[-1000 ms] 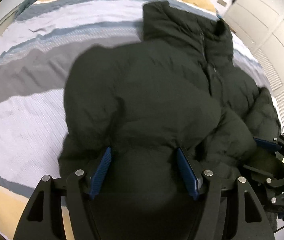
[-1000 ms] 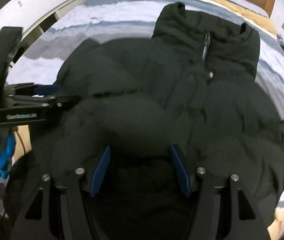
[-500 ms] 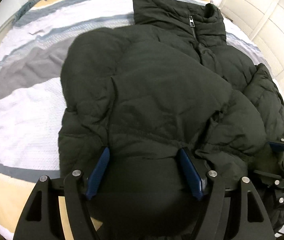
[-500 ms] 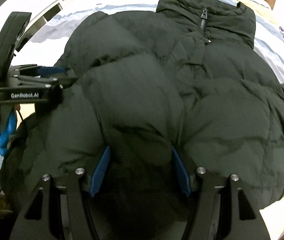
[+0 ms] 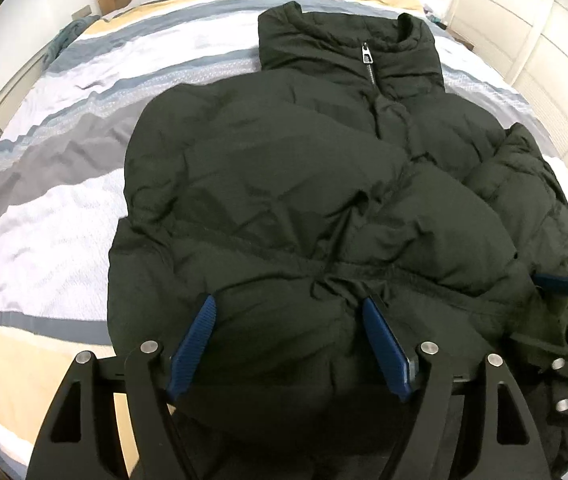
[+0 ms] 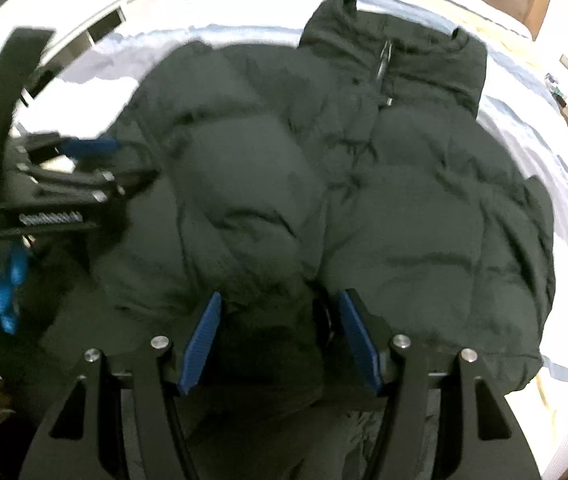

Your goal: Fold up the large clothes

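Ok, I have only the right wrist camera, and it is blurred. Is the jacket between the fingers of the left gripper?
Observer: Yes, the jacket bulges between the fingers of the left gripper, which have just been opening. I cannot tell whether they still press it.
Operator: Is the zip closed?
Observer: Yes, closed up to the collar. The zip pull hangs at the top.
Operator: What stands beside the bed?
Observer: White cupboard doors stand along one side of the bed.
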A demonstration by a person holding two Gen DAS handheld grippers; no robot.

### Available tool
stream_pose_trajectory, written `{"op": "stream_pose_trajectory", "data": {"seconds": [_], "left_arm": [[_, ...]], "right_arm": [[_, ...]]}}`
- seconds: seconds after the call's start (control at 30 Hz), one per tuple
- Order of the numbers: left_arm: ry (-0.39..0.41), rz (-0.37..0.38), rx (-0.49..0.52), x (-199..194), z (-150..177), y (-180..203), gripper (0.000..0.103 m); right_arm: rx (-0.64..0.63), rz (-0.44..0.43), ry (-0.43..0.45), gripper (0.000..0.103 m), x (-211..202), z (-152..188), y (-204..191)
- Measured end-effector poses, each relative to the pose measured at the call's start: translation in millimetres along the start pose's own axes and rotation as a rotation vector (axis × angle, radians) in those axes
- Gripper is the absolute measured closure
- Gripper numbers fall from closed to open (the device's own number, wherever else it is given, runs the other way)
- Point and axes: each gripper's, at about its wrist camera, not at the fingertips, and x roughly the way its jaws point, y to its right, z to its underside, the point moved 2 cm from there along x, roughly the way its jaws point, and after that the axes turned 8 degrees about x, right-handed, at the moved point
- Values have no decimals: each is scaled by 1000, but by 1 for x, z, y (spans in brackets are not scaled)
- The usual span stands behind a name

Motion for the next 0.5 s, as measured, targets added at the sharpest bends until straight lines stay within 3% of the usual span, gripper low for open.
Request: {"op": "stream_pose_trajectory", "data": {"seconds": [0.2,0.5], "left_arm": [[-25,-27,-1,3,5,4,14],[-43,-39,1,-1,1,3,13]], "right_arm": [[-2,1,-16,43,3,6,4],[1,6,-17,43,-8,7,13]]}}
